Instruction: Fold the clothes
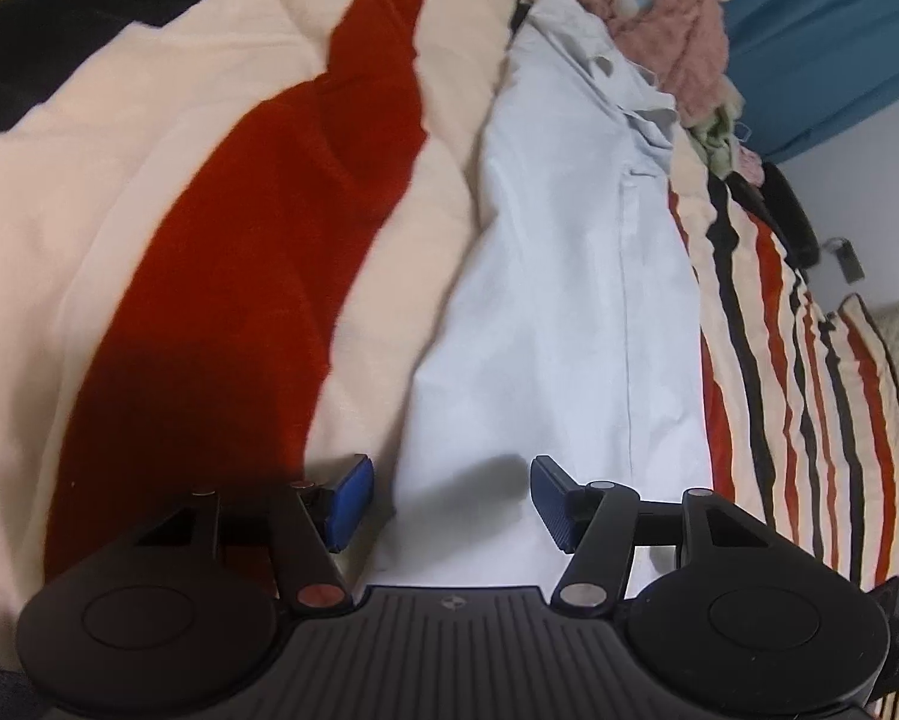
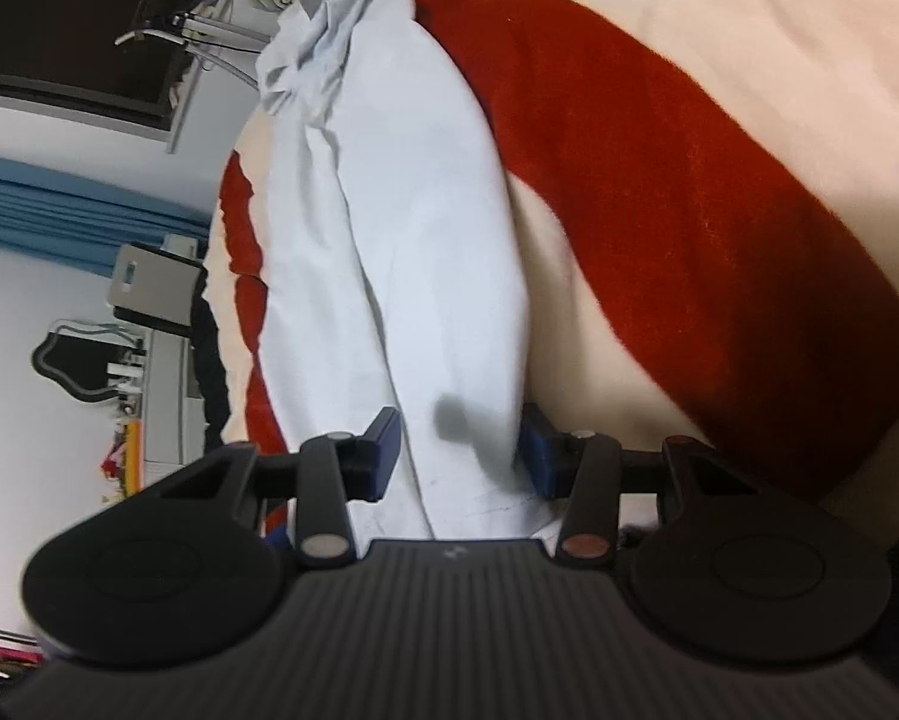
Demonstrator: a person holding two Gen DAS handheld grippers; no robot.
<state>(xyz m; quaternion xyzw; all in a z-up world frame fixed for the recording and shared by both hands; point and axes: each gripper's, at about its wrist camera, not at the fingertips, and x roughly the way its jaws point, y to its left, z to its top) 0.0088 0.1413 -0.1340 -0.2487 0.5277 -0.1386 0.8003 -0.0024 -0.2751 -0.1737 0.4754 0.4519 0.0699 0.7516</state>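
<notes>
A pale blue garment [image 1: 569, 312] lies stretched lengthwise on a cream, red and black striped blanket [image 1: 239, 228]. My left gripper [image 1: 449, 501] is open, its blue pads either side of the garment's near end, just above it. In the right wrist view the same garment [image 2: 401, 252] runs away from me. My right gripper [image 2: 461, 450] is open with its pads straddling the near end of the cloth, which has a dark spot [image 2: 449, 417] on it.
A heap of pink, green and white clothes [image 1: 659, 18] lies at the garment's far end. A blue curtain [image 1: 839, 42] hangs behind. The blanket's edge is at the right [image 1: 857, 420]. Furniture and a desk [image 2: 149, 312] stand beyond the bed's left edge.
</notes>
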